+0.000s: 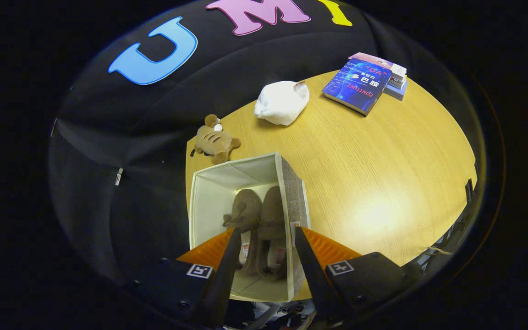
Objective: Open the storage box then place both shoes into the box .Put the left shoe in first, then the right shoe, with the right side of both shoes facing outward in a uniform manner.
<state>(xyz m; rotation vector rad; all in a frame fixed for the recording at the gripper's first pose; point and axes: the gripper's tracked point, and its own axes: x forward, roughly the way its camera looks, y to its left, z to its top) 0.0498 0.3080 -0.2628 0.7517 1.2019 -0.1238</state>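
Observation:
An open grey fabric storage box [295, 192] with a pale lining stands at the near left corner of the wooden table [383, 174]. Two brown slippers lie side by side inside it, the left one [244, 211] with a small bow, the right one [273, 215] against the box's right wall. My gripper [266, 233] hovers above the box, its fingers spread apart over the shoes and holding nothing. The heel ends of the shoes sit between the fingers, below them.
A brown plush toy [213, 142] lies just beyond the box. Further back rest a white plush toy [282, 103] and a stack of books [365, 82]. The black cloth wall runs along the table's left and far sides.

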